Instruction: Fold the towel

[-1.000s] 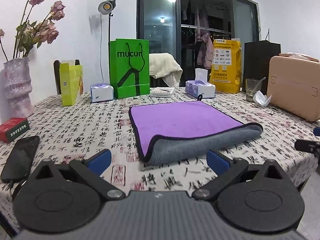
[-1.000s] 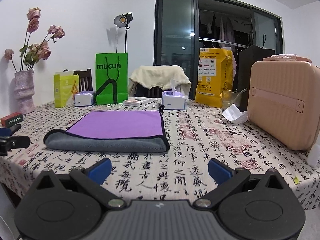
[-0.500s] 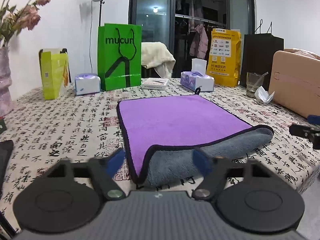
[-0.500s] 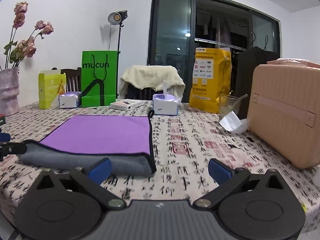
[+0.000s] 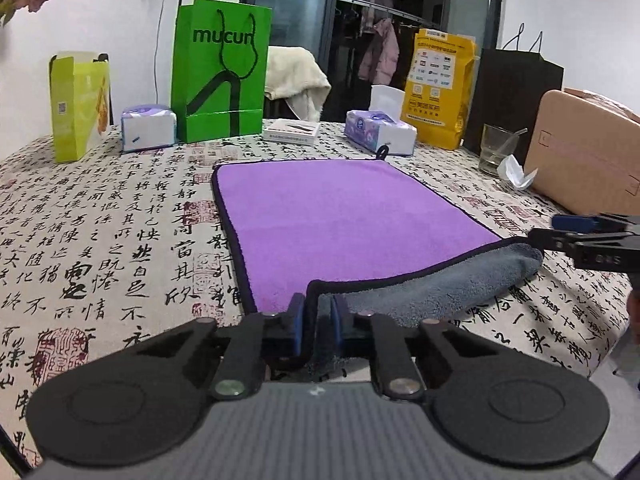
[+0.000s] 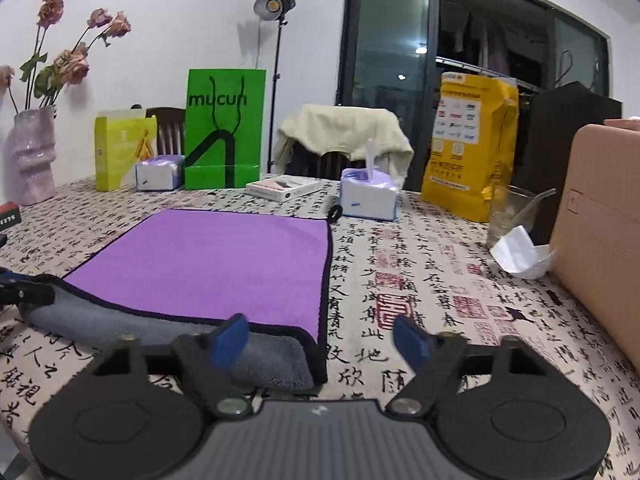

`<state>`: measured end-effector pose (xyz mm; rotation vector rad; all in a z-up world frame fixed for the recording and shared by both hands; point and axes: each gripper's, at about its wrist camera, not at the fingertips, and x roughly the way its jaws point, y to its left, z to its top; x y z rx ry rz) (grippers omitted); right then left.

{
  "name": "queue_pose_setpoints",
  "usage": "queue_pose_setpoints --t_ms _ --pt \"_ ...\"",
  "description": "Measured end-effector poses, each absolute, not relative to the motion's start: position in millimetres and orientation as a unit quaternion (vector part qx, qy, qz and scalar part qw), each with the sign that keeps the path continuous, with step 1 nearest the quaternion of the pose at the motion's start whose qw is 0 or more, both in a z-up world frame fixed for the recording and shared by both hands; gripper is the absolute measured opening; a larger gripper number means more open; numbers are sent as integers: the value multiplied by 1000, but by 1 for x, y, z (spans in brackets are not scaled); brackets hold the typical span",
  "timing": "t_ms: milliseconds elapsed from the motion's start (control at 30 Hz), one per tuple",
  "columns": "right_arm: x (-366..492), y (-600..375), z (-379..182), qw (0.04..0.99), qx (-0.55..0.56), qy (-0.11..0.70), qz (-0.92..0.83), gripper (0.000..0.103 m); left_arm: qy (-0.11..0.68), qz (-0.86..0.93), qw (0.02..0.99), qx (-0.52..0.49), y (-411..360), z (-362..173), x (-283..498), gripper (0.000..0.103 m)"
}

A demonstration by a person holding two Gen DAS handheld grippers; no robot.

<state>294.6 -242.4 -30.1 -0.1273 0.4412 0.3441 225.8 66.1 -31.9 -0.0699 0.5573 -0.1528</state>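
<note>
A purple towel (image 5: 344, 216) with a grey underside and black trim lies folded once on the patterned tablecloth; it also shows in the right wrist view (image 6: 208, 264). My left gripper (image 5: 318, 322) is shut on the towel's near left corner at the grey folded edge. My right gripper (image 6: 320, 340) is open, its jaws on either side of the near right corner of the towel, which lies between them. Its tips (image 5: 576, 236) show in the left wrist view at the towel's right end.
A green mucun bag (image 5: 220, 68), two tissue boxes (image 5: 380, 130), a yellow bag (image 5: 440, 88), a glass (image 5: 494, 150) and a beige case (image 5: 588, 152) stand along the back and right. A yellow-green box (image 5: 76, 104) and a vase (image 6: 34, 156) stand at the left.
Both grippers moved forward to the towel's near edge. My left gripper closed on the left corner. My right gripper came up around the right corner and narrowed, still open.
</note>
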Motion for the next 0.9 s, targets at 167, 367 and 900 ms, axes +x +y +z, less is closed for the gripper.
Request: queue_pose_setpoints --t_ms 167,367,900 --pt "308 -237 -34 944 -58 249 209 49 286 -80 954 -39 69 -32 231 13" --pt "325 -233 -42 931 -50 289 219 26 296 -91 950 -37 69 -33 240 12" --pt "361 -228 -22 933 -72 269 227 5 263 -102 958 -51 89 0 292 6"
